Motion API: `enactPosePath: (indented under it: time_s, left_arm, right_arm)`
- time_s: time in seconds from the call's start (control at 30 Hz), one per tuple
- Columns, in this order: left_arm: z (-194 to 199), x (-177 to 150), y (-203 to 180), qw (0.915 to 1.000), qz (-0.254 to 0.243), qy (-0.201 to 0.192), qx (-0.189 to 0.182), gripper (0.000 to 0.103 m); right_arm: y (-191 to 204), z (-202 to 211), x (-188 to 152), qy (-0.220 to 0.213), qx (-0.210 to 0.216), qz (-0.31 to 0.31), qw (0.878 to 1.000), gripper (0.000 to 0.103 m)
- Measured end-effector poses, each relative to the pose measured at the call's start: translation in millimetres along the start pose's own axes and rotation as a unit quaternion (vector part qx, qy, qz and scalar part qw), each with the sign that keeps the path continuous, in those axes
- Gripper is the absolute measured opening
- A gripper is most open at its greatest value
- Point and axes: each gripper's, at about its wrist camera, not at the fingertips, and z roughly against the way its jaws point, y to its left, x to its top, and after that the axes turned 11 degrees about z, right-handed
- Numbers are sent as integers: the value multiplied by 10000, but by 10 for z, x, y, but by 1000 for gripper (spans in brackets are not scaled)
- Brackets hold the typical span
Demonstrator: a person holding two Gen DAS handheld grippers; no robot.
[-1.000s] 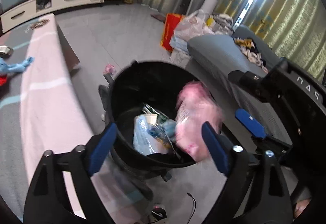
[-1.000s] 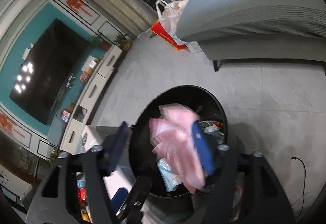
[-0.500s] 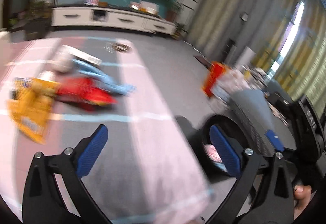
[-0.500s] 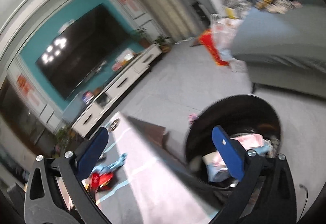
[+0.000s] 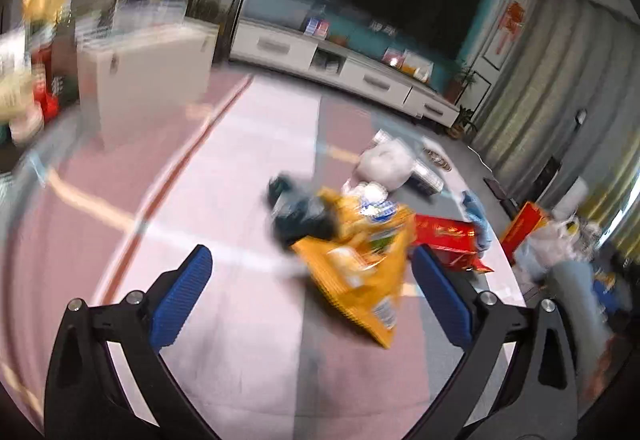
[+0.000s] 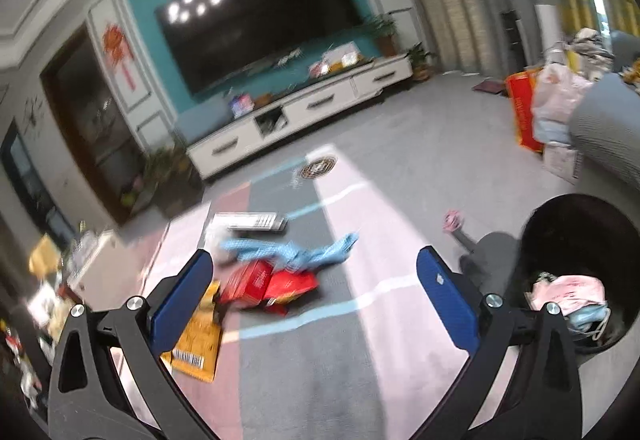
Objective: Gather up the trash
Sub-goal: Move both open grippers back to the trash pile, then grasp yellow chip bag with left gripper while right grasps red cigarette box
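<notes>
Your left gripper (image 5: pixel 306 294) is spread wide and empty above the table (image 5: pixel 240 340), tilted down at a blurred orange bag (image 5: pixel 360 280); a dark lump (image 5: pixel 304 218) behind it is too smeared to name. Your right gripper (image 6: pixel 312 294), equally wide and empty, faces a red packet (image 6: pixel 268 284) under blue cloth (image 6: pixel 296 252). The bin (image 6: pixel 580 280) beyond the table's right edge holds pink trash (image 6: pixel 568 290), partly hidden by a finger.

Orange-yellow snack bag (image 5: pixel 360 276), red packet (image 6: pixel 276 286), light blue cloth (image 6: pixel 296 252), black bin (image 6: pixel 580 240) with pink bag (image 6: pixel 568 292); pink, grey, pale-blue-striped counter (image 6: pixel 320 360); blue-padded black tongs (image 5: pixel 312 296).
</notes>
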Motion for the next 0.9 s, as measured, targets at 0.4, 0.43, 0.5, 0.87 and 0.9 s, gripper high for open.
enactPosePath:
  time_s: [0.4,0.43,0.5,0.87,0.9]
  left_arm:
    - [-392,-146,-118,9957,6,633,-682,98]
    - [-424,-156,-128,9955,1,649,-695,96]
    - [-481,-168,-139,9964,8,542,-655,91]
    - [-748,-163,-55,9901,467,903,-968,56]
    - [-730,-157,-46,9898,527,889,-982,56]
  right_arm:
    - [704,-872,105,1173,967,570,9867,59]
    - [756,-1002,146,1247,921,643,9858,58]
    - [788,-1184,155,1383,815,709,9845,53]
    - [778,-1687,-29,1698,562,749,9810,52]
    - [782,-1692,-32,1694,576,760,9809,52]
